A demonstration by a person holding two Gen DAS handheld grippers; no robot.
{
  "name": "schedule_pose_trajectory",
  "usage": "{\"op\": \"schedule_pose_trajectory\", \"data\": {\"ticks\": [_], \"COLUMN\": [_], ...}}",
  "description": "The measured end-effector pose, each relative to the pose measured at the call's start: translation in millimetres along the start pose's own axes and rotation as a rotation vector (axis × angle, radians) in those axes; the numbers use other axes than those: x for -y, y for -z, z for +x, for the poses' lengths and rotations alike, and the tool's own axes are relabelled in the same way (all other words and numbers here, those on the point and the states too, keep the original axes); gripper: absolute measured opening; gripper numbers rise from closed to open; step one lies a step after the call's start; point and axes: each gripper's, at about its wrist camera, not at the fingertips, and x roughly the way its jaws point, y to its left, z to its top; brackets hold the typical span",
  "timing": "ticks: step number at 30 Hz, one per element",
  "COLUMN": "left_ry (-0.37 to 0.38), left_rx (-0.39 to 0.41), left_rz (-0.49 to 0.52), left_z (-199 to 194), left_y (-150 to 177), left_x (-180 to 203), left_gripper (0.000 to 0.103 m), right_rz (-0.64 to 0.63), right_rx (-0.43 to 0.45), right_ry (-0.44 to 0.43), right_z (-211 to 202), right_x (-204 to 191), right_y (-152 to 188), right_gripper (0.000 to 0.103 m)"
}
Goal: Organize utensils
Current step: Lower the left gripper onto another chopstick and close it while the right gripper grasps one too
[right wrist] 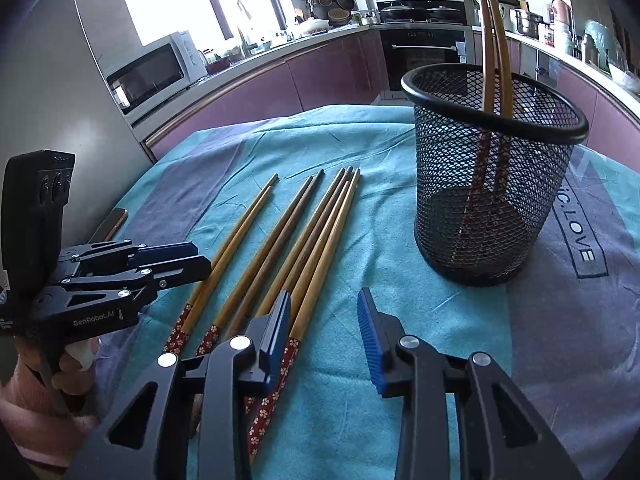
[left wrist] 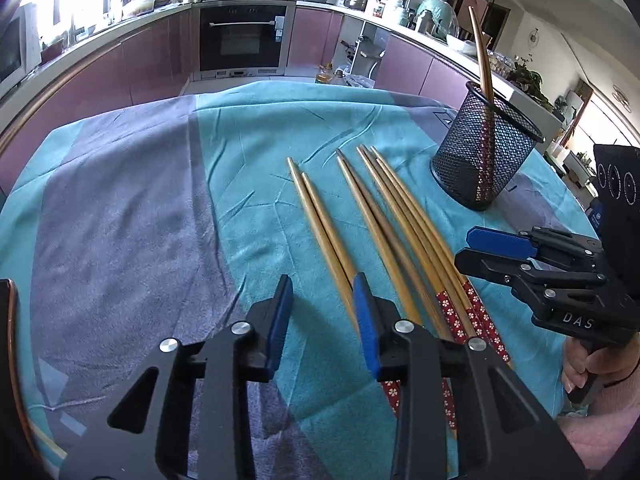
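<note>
Eight wooden chopsticks (right wrist: 280, 248) are lying side by side on the teal cloth (right wrist: 360, 208), left of the black mesh cup (right wrist: 488, 184), which is holding two more.

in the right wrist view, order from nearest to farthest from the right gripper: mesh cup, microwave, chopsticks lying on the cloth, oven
1. chopsticks lying on the cloth: just left of the right gripper, handles beside its left finger.
2. mesh cup: ahead and to the right, on the cloth.
3. microwave: far left, on the counter.
4. oven: at the back wall, under the stove.
</note>
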Motion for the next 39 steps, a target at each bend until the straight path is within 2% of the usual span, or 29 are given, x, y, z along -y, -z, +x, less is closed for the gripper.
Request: {"op": "schedule_pose_trajectory", "data": {"ticks": [13,17,20,23,26,31,39], "left_ry": [0.003,0.009,0.013,0.014,-0.005,-0.016,-0.032], "left_rx": [-0.001,-0.004,-0.010,-0.013,-0.018,-0.023,-0.025], "left_rz": [0.021,0.025,0.022,0.022,0.026,0.025,0.022], "left_z": [4.8,6.2,6.5,8.5,11.5,17.5,25.5], "left_y": [-2.2,-2.3,-3.4,-4.1,-4.8,-11.5,-18.4], "left_x": [3.7,4.2,4.3,4.2,4.3,4.0,4.0], "left_gripper": [0.026,0.019,0.015,0.015,0.020,0.020,0.014], "right_rz": [-0.033,-0.030,-0.035,-0.038,-0.044,-0.057,-0.064], "right_rx": [-0.011,-0.013,-0.021,-0.024,-0.025,-0.028,-0.027], "right_ry": [0.051,0.061,0.079,0.089,0.097,0.110,0.123], "right_z": [5.1,3.6,3.6,4.0,5.5,13.3,23.3], "right_x": [-7.3,-3.9,-3.1,-2.6,-3.8,-7.6,-9.0], "right_y": [1.0,1.4,1.6,1.0,-0.6,-8.2,-17.5], "right_gripper": [0.033,0.032,0.027,0.024,0.024,0.025,0.025]}}
